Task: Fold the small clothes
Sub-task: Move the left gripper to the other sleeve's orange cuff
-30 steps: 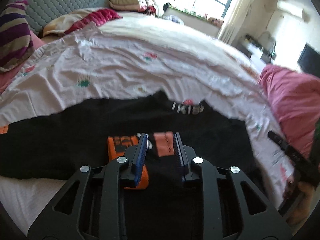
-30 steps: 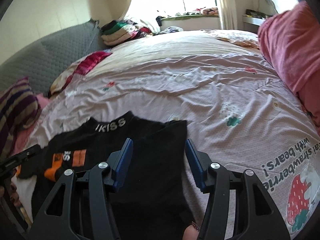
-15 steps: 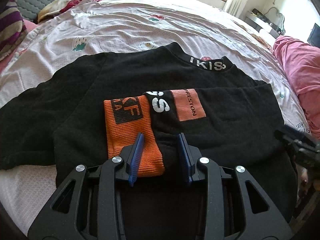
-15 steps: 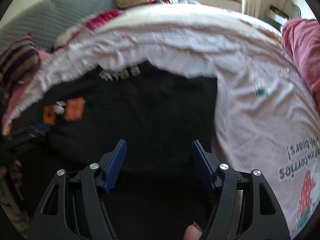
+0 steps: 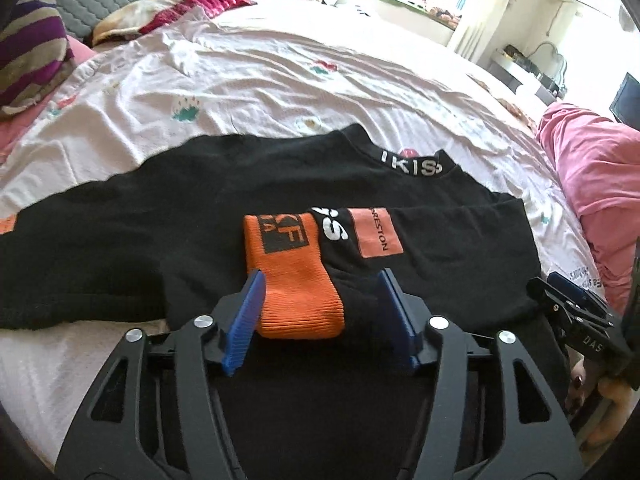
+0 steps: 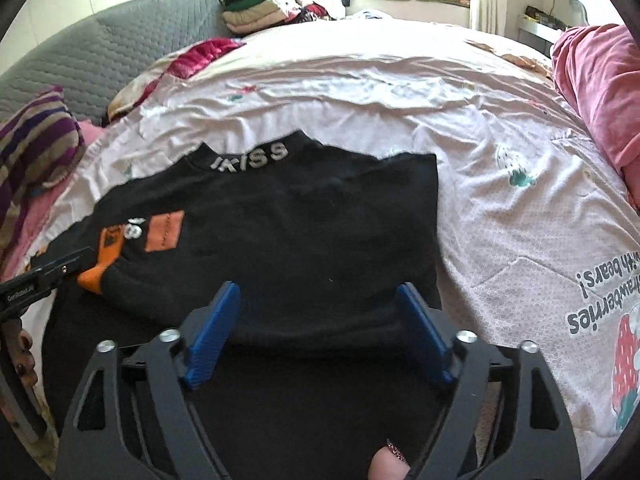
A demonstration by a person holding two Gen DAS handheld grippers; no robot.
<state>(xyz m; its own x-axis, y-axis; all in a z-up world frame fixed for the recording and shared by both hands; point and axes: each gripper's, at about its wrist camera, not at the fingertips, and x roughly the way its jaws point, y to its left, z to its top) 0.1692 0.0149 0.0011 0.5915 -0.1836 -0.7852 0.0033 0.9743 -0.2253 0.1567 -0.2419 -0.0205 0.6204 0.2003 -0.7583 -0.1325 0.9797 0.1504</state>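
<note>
A black long-sleeve top (image 5: 224,208) with an "IKISS" collar (image 5: 410,168) lies flat on the bed. Its right sleeve is folded across the chest, and the sleeve's orange cuff (image 5: 294,276) lies on the front. My left gripper (image 5: 320,312) is open, its blue fingers on either side of the cuff's end. My right gripper (image 6: 316,332) is open over the top's (image 6: 320,216) right half, empty. The right gripper also shows at the right edge of the left wrist view (image 5: 576,312), and the left gripper at the left edge of the right wrist view (image 6: 48,276).
The top lies on a pale pink bedsheet (image 5: 248,76) printed with strawberries. A striped pillow (image 5: 28,56) lies at the left, a pink blanket (image 5: 592,168) at the right. Folded clothes (image 6: 256,8) are stacked at the far end by a grey quilted sofa back (image 6: 112,52).
The left gripper's jaws have spread wider, now straddling the cuff's end. Both grippers pulled back toward the top's near side. The sleeve stays folded across the chest.
</note>
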